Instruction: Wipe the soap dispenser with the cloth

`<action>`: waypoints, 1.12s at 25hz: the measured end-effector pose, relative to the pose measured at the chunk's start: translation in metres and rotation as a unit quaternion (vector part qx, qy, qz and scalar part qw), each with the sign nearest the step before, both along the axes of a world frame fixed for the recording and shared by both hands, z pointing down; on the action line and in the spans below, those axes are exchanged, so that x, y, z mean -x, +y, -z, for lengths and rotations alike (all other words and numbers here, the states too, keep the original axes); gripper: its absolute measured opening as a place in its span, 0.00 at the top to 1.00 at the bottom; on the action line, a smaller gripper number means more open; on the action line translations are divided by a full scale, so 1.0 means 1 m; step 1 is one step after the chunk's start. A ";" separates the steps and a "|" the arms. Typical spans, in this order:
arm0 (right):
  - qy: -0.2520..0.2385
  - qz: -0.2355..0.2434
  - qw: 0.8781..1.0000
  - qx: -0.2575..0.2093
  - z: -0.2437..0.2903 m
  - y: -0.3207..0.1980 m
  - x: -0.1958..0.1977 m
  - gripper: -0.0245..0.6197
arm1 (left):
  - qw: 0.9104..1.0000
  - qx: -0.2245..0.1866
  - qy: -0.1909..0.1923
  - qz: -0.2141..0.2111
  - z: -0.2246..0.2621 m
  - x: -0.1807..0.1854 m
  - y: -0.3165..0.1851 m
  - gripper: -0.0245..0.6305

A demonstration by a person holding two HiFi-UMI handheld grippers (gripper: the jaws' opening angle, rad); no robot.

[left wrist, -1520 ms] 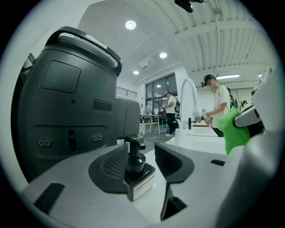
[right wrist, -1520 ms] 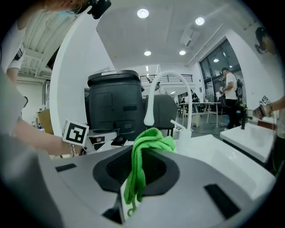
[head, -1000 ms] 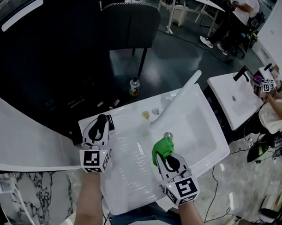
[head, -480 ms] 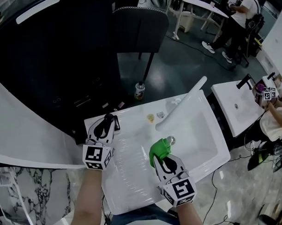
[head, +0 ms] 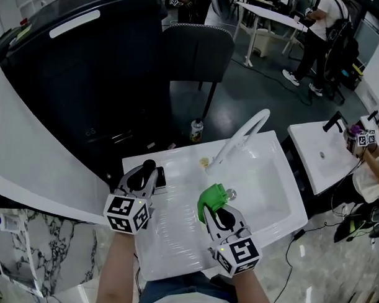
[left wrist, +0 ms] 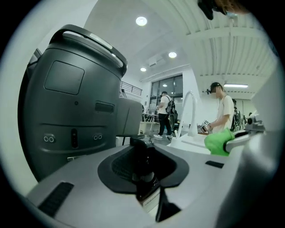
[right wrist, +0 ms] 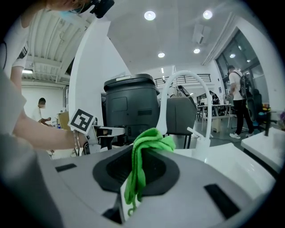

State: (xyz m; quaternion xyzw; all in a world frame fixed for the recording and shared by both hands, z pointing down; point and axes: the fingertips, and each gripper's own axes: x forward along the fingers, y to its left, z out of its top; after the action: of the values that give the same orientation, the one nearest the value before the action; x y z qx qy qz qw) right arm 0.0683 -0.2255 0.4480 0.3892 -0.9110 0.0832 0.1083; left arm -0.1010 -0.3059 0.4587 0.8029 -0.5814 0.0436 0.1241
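My left gripper [head: 145, 172] is shut on a black soap dispenser [head: 148, 167] and holds it over the sink's left rim. In the left gripper view the dark dispenser [left wrist: 144, 164] stands between the jaws, a pale label at its lower end. To its right, over the white sink [head: 272, 182], my right gripper [head: 212, 207] is shut on a bunched green cloth [head: 211, 196]. The cloth [right wrist: 143, 149] hangs down between that gripper's jaws in the right gripper view. A gap separates cloth and dispenser.
A white arched faucet [head: 242, 140] rises at the sink's back, a metal drain knob [head: 231, 194] beside the cloth. A small bottle [head: 196, 130] stands on the dark floor near a black chair [head: 199, 49]. Another sink [head: 323, 155] lies to the right, with people around.
Both hands have risen a little, and the left gripper has drifted right toward the cloth. Both grips look unchanged. The head camera has tilted up, showing more of the room.
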 end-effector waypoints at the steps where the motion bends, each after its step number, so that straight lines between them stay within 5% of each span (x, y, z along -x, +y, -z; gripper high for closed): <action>1: -0.004 0.002 1.000 -0.002 0.004 0.001 -0.001 0.89 | 1.000 0.006 0.008 0.005 0.005 -0.001 0.005 0.82; 9: -0.034 -0.016 0.999 -0.023 0.027 0.007 -0.002 0.89 | 0.999 0.036 0.016 0.013 0.038 -0.007 0.041 0.82; 18: -0.029 -0.047 0.996 -0.066 0.062 0.029 0.008 0.89 | 0.992 0.055 0.110 0.023 0.076 0.000 0.069 0.82; 28: -0.019 -0.051 0.994 -0.099 0.084 0.044 0.010 0.89 | 0.974 0.098 0.199 0.053 0.076 0.007 0.072 0.82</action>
State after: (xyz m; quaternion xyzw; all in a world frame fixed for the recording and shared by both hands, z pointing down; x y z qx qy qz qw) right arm 0.0587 -0.1817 0.3639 0.4424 -0.8956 0.0053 0.0472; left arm -0.1080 -0.2339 0.3822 0.7476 -0.5797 -0.0667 0.3171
